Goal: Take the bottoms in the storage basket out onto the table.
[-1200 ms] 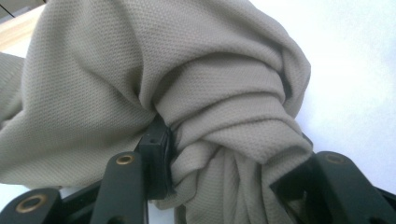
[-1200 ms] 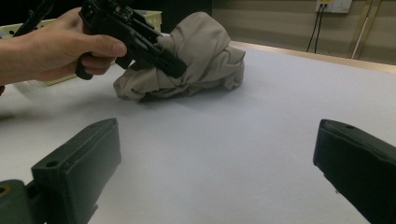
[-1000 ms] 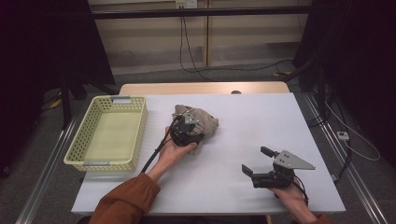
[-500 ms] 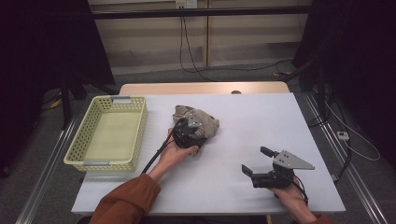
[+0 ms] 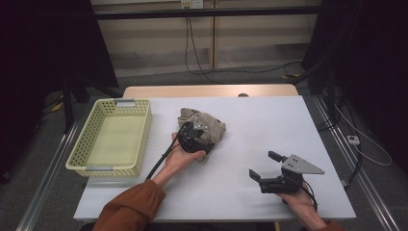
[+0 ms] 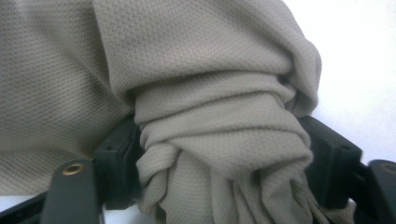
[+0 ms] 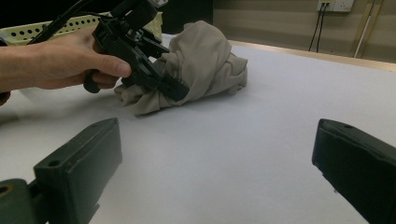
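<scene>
Cloth sits bunched near the middle of the white counter in the high view, just right of the yellow basket. My left hand-held gripper is pressed into the cloth's near edge, while my right hand-held gripper rests well apart toward the near right corner, jaws spread and holding nothing.

In the left gripper view, I see a thick twist of the cloth pinched between the two black jaws, which are closed in on it from either side. The bundle bulges well past the pads, so I judge the grip has caught a fat gather and not a clean edge. If I lift from here, folds could slide out or the whole wad could drop.

From the right gripper view, the left hand-held gripper bites low on the cloth close to the counter. A loose tail lies under it, and I reckon it could drag or snag on a lift. The right hand-held gripper's jaws stand wide, too far off to steady anything quickly.
</scene>
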`<state>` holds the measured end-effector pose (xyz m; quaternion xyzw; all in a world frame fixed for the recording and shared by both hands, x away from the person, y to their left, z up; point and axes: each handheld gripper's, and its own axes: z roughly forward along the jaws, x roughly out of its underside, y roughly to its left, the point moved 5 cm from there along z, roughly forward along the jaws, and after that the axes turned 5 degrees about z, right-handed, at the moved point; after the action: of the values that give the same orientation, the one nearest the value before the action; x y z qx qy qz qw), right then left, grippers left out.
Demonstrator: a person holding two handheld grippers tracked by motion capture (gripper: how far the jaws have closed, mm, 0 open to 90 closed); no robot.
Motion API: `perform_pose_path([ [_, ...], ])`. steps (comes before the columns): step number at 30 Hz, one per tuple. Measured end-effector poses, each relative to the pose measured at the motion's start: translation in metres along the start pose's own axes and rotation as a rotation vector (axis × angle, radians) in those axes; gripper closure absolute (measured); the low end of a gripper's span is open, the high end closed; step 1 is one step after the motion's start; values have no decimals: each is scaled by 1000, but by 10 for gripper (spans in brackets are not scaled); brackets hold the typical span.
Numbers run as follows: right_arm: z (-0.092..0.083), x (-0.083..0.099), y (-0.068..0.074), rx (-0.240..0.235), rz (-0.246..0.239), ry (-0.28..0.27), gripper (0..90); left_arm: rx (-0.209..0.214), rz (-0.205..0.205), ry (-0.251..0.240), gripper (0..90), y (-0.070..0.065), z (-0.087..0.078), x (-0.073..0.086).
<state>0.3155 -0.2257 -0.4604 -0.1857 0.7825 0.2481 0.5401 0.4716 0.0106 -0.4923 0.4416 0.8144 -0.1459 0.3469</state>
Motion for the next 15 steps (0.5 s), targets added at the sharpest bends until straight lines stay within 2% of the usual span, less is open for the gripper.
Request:
perform_pose_path([
  [3, 1, 0, 1, -5, 0, 1, 15, 11, -8, -11, 196, 0, -3, -2],
  [6, 0, 0, 1, -4, -2, 1, 15, -1, -25, -17, 160, 0, -7, -4],
  [13, 1, 0, -1, -2, 0, 2, 15, 4, -39, -58, 103, 2, -16, -10],
  [14, 1, 0, -1, -1, 0, 2, 15, -15, -43, -63, 103, 2, -17, -11],
  [15, 1, 0, -1, 0, 1, 2, 15, -5, -39, -72, 98, 3, -19, -12],
])
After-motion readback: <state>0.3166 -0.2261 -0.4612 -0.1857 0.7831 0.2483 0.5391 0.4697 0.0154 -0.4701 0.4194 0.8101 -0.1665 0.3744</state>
